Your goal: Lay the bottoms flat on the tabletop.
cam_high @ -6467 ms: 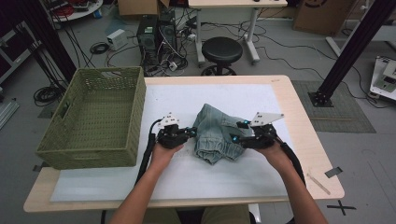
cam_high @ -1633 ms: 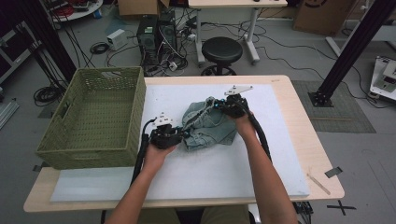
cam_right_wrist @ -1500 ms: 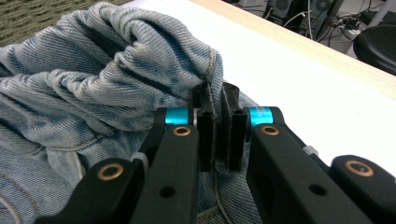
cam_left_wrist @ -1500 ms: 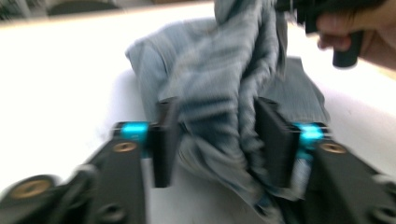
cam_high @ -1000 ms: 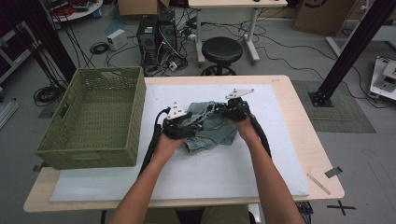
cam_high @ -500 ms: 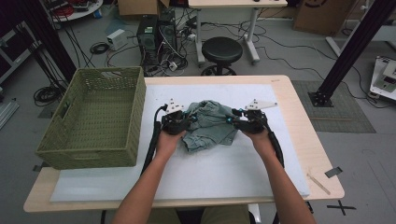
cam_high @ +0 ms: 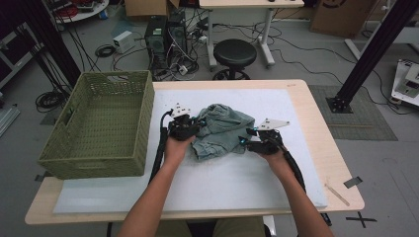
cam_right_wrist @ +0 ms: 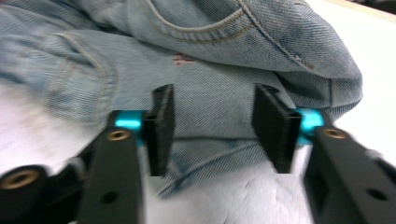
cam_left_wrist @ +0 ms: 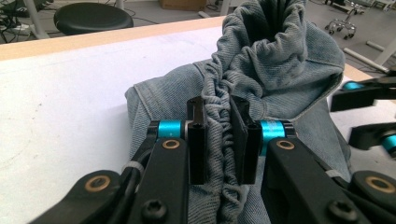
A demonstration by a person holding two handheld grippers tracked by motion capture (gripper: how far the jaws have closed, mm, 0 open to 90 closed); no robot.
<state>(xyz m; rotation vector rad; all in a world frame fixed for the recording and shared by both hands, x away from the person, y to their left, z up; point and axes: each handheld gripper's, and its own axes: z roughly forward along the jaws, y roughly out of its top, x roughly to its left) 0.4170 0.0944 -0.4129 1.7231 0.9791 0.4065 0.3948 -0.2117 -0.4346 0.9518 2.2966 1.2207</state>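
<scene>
I'm partway through folding the crumpled light-blue denim garment (cam_high: 220, 129), which lies bunched in the middle of the white-covered surface (cam_high: 247, 182), just right of the empty green woven basket (cam_high: 99, 123). My left claw (cam_left_wrist: 218, 140) is clamped on a gathered ridge of the cloth. My right claw (cam_right_wrist: 212, 126) has just been opening; its jaws stand apart at the garment's edge, pressing nothing. I'd judge the fold unfinished: the cloth isn't flat yet, and nothing is in the basket.
</scene>
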